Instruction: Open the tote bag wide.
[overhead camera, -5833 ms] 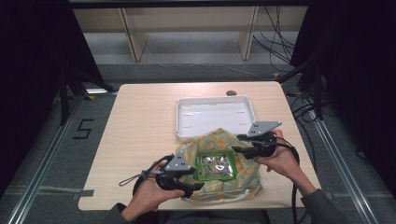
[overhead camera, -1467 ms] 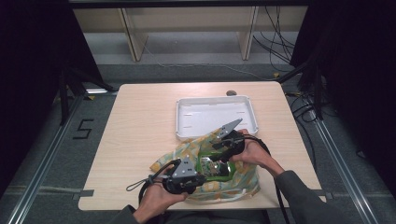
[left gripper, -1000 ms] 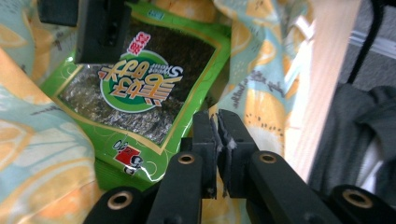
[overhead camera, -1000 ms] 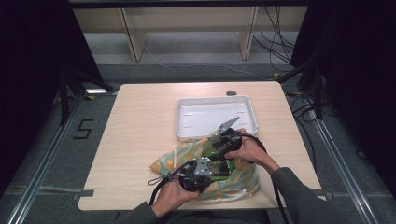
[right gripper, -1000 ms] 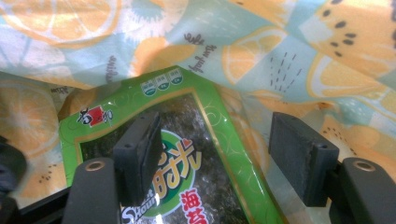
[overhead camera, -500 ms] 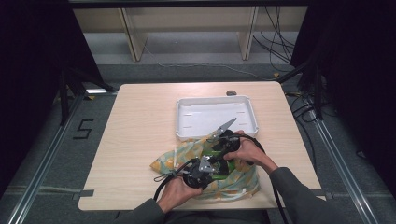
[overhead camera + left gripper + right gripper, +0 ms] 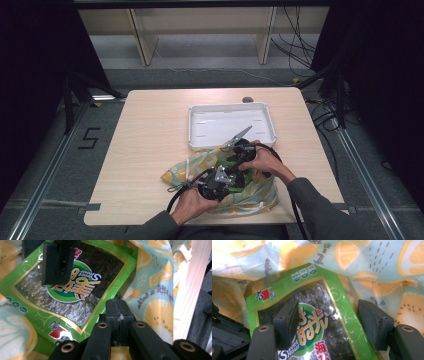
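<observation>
While the green seaweed packet [image 7: 72, 290] lies on the lemon-print cloth bag [image 7: 250, 192] at the near edge of the desk [image 7: 150, 145], the step in hand looks like drawing it clear of the fabric; the left claw [image 7: 117, 315] has its jaws pressed together at the packet's corner, though whether they pinch foil or cloth I cannot tell; the right claw [image 7: 333, 322] stands wide apart, straddling the packet's printed face without gripping. Done well, the right one should close on an edge rather than the flat middle, where foil would slip; the lift should stay low. The white tray [image 7: 197, 132] just beyond offers open room; the near desk edge sits close, so moves should go forward.
</observation>
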Demonstrator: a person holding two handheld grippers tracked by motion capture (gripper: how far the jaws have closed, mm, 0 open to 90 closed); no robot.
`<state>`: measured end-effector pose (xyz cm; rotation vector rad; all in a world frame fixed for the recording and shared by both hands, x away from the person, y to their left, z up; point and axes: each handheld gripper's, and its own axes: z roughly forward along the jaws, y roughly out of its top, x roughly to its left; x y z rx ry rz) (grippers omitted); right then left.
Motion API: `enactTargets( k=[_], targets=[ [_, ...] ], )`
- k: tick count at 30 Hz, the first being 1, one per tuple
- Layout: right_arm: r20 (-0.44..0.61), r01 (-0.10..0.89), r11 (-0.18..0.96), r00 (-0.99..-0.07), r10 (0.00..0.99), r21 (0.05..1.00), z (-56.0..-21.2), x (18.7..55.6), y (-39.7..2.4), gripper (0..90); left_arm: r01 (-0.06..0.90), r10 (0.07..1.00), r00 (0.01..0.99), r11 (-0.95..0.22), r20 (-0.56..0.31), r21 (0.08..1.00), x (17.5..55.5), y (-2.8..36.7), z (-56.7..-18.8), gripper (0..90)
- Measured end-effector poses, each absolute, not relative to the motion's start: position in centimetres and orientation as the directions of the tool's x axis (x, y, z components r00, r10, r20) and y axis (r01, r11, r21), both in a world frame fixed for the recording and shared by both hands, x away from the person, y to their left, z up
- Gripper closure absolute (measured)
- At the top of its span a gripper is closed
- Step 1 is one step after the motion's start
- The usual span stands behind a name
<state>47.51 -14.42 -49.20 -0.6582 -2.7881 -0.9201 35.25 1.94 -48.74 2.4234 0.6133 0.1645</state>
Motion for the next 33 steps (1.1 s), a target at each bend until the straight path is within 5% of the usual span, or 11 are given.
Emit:
enactTargets(
  k=[33],
  targets=[
    [0.267, 0.445, 0.727, -0.896, 0.355, 0.523, -46.5, 46.7, -14.7, 54.4, 0.374, 0.458, 0.889, -0.713, -0.011, 0.593, 35.3, 1.7, -49.1, 89.2]
  ],
)
